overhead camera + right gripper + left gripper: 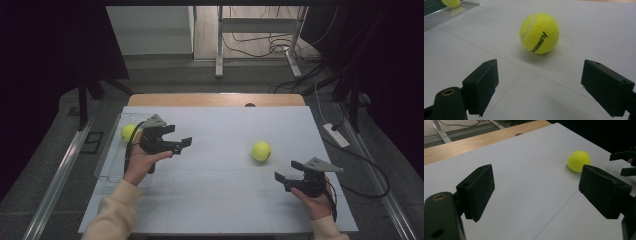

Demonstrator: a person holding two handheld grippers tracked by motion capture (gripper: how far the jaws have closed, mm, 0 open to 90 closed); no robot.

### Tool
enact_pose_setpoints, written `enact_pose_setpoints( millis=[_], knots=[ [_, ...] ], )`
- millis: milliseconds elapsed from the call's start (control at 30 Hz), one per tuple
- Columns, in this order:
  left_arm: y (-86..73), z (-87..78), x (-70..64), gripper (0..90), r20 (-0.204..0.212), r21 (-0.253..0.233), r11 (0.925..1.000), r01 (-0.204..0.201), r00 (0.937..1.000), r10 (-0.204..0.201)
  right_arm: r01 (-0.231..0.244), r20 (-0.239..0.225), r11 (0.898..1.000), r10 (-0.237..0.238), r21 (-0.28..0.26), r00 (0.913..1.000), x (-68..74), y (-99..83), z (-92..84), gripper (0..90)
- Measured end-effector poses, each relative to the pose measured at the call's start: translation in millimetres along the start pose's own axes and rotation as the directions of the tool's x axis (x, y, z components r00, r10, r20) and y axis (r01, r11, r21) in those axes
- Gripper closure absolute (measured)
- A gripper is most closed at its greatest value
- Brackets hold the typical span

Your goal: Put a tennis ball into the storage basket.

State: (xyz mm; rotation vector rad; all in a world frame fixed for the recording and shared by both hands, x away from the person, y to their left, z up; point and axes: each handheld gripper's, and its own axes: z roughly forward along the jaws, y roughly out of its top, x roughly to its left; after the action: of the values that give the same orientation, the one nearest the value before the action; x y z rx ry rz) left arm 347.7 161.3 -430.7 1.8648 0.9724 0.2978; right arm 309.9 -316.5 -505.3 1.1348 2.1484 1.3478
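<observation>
A yellow tennis ball (261, 151) lies on the white table top (225, 200), right of centre. My right gripper (287, 170) is held low just right of and nearer than it, jaws open and empty. In the right gripper view the ball (539, 33) sits a short way beyond the open gripper (539, 85). A second yellow ball (128, 132) rests in a clear tray (107, 160) at the left. My left gripper (178, 135) hovers beside that tray, open and empty, pointing right. The left gripper view has the far ball (579, 161) beyond the open gripper (537, 190).
The clear tray (446, 13) with its ball (451, 2) stands along the table's left edge. A wooden strip (215, 100) borders the far side. Table legs and cables (260, 47) lie on the floor beyond. The right gripper (624, 162) appears at the right edge of the left gripper view.
</observation>
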Motion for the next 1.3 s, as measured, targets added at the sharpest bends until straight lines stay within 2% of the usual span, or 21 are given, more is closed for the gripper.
enact_pose_setpoints(
  millis=[300,900,1300],
  knots=[
    [8.7,16.9,-7.1,14.4,0.027,0.019,0.9997,-0.012,0.9996,0.012,-0.007,0.006,1.0,0.007,-0.001,1.0,-0.1,1.2,-0.2,14.7],
    [12.6,43.2,-14.3,14.4,0.054,0.061,0.9976,-0.033,0.9981,0.03,0.004,0.005,1.0,-0.004,0.007,1.0,4.1,-1.0,-1.3,14.5],
    [16.0,57.2,-23.5,14.4,0.079,0.067,0.9967,-0.047,0.996,0.042,0.001,0.007,1.0,-0.001,0.005,1.0,4.1,-0.8,-1.5,14.5]
  ],
)
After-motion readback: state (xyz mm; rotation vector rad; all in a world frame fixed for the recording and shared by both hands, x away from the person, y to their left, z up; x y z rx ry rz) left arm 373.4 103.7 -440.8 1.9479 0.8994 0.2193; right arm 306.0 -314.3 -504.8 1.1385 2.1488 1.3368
